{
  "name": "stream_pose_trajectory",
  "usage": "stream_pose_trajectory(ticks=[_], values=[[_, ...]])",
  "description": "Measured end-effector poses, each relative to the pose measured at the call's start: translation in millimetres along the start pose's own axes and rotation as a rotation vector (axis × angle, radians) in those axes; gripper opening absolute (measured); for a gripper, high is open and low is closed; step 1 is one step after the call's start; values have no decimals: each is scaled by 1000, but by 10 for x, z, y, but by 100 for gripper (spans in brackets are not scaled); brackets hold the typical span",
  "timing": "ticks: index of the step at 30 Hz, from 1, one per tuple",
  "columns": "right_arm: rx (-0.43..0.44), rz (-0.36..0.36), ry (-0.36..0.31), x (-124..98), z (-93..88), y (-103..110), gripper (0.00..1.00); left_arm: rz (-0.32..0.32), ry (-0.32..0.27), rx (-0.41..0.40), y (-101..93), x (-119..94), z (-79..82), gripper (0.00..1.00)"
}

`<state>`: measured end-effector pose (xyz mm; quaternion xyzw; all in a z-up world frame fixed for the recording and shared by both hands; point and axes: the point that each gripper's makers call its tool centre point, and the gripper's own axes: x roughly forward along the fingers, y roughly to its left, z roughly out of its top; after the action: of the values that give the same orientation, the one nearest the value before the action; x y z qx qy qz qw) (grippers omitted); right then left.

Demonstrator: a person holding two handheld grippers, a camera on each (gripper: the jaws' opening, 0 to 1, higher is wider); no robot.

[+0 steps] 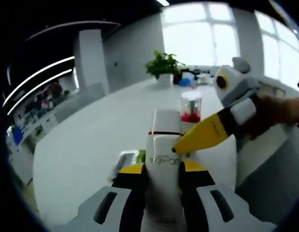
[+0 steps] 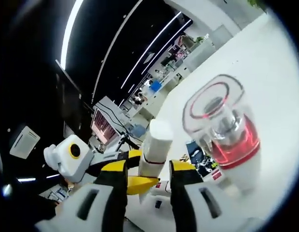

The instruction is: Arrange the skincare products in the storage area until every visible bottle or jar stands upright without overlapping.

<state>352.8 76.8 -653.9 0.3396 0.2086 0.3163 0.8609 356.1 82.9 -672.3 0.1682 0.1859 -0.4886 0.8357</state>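
Note:
A tall white bottle [image 1: 163, 145] with a thin red band and grey lettering stands between my left gripper's [image 1: 163, 170] yellow-tipped jaws, which are shut on its lower body. My right gripper [image 1: 179, 148] reaches in from the right, one yellow finger touching the bottle's side. In the right gripper view the same white bottle [image 2: 156, 145] rises between my right gripper's [image 2: 149, 170] jaws, with a small gap on the left side. A bottle with a clear cap and red contents [image 1: 191, 107] stands upright on the white table [image 1: 91, 145] just behind; it looms close and blurred [image 2: 228, 140].
A flat green-and-white packet [image 1: 130, 157] lies on the table left of the white bottle. Small dark packets [image 2: 198, 155] lie near the red bottle's base. A potted plant [image 1: 162, 65] and clutter sit at the table's far end. A hand [image 1: 280, 113] holds the right gripper.

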Motion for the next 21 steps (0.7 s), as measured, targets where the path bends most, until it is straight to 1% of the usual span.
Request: stream_pose_trajectory(ticks=[1,6,9,15,18,21], values=[[4,-9,13,1,-25,-17,32,-5,4,3,-11,4,-8,23],[-9,-16,18,1,-29,-35,29,-20,2,13,-36,4,2,23],[-3,-23,20,1,-33,-58,26,-34,3,-8,-45,0,-5,23],[-4,-29,38,14,-68,-75,24,-50,10,-5,-66,-3,-25,23],[12,-22,34,10,-60,-69,24,-55,4,2,-75,-6,-9,23],[13,-27,50,12,-91,-80,24,-57,18,39,-97,-1,-29,23]])
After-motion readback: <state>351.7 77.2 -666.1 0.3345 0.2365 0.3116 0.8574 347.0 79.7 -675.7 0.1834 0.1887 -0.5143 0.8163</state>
